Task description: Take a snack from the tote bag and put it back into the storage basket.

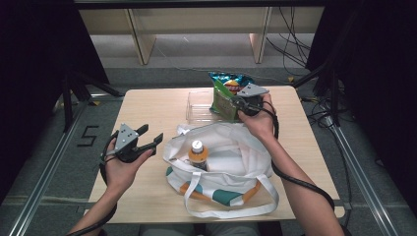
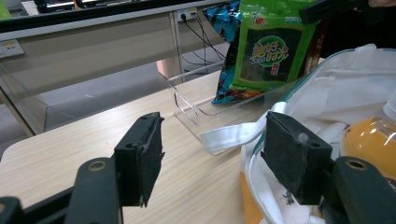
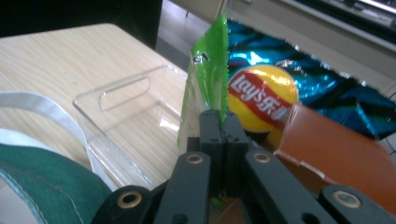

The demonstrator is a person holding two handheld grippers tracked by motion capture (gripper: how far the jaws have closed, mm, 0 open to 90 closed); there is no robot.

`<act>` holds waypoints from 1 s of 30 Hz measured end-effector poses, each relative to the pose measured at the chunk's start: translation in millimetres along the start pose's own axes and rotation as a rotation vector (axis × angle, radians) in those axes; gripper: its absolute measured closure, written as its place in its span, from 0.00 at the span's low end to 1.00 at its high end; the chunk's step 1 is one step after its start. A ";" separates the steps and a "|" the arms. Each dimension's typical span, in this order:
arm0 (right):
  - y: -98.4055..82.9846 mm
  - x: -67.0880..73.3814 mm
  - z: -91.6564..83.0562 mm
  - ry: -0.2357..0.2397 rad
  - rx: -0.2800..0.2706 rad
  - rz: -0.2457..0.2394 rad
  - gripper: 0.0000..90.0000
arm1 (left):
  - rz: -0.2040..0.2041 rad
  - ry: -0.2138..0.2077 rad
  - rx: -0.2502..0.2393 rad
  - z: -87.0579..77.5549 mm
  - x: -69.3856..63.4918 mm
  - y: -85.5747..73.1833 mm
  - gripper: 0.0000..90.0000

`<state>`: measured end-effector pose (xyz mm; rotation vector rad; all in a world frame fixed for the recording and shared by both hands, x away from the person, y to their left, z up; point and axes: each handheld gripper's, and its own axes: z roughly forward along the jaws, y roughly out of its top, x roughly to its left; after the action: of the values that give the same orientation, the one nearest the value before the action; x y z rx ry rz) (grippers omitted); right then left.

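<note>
A pale wooden desk (image 1: 147,105) stands over grey floor, carrying a clear tray (image 1: 199,105) and a white tote bag (image 1: 231,162). A bottle of orange drink (image 1: 197,153) already sits in the bag. The right gripper (image 1: 235,104) has its jaws closed on the green seaweed packet (image 1: 223,101), held upright over the tray beside a blue chip bag (image 1: 227,81). The left gripper (image 1: 150,136) waits near the bag, jaws open and empty. The packing looks partly done: packet and chips are not yet in.
</note>
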<state>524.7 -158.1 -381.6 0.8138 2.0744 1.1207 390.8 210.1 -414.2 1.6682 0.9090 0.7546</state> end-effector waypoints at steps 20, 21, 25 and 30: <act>-17.5 -1.6 7.9 0.004 0.135 0.032 0.98 | 0.003 -0.005 0.003 0.7 0.2 -0.6 0.41; -17.4 -1.6 7.9 0.003 0.137 0.033 0.98 | 0.004 -0.005 0.003 0.6 0.1 -0.5 0.41; -16.2 -2.3 7.4 0.005 0.133 0.035 0.97 | 0.005 -0.005 0.001 0.5 0.1 0.1 0.41; -15.8 -1.9 5.8 0.001 0.124 0.043 0.94 | 0.004 -0.007 0.000 1.3 -0.9 0.2 0.41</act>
<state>526.9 -163.8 -397.4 0.9213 2.1534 1.0224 391.5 208.7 -414.4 1.6720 0.9015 0.7512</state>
